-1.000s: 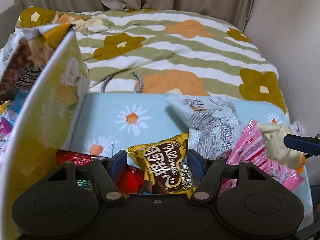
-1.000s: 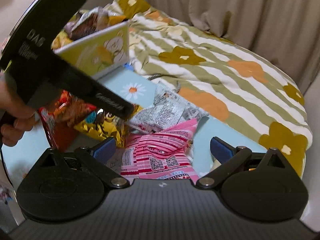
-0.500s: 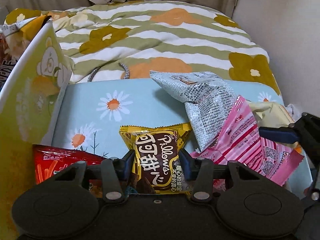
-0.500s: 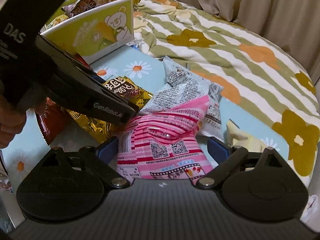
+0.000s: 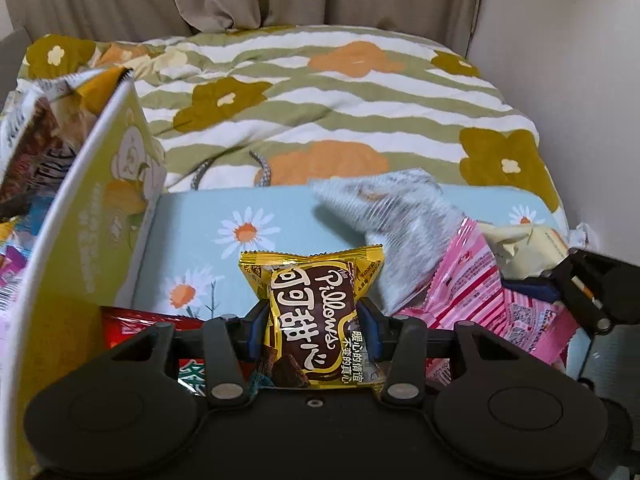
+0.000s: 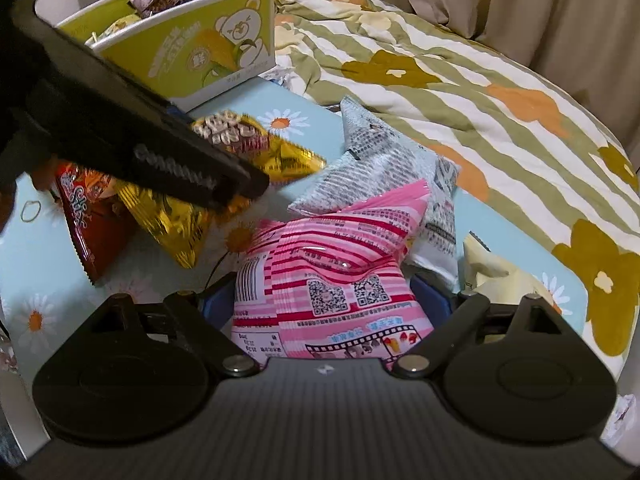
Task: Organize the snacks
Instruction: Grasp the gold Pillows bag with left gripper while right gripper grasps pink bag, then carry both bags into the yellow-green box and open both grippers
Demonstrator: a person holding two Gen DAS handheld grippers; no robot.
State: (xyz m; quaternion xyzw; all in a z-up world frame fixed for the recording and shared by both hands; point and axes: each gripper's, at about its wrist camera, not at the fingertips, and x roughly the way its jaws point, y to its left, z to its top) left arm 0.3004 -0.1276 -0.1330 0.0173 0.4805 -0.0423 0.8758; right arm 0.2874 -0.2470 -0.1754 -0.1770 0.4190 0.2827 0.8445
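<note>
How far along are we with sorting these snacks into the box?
Done: several packets already stand in the green box. In hand: the left tool is shut on the gold cocoa packet, not yet at the box; the right tool straddles the pink packet, its jaws just closing but not yet pressing. Left: the silver packet, red packet, another gold packet and cream packet on the blue tray.

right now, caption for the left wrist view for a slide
Left hand-held gripper shut on a gold Pillows snack packet beside the yellow-green box.
</note>
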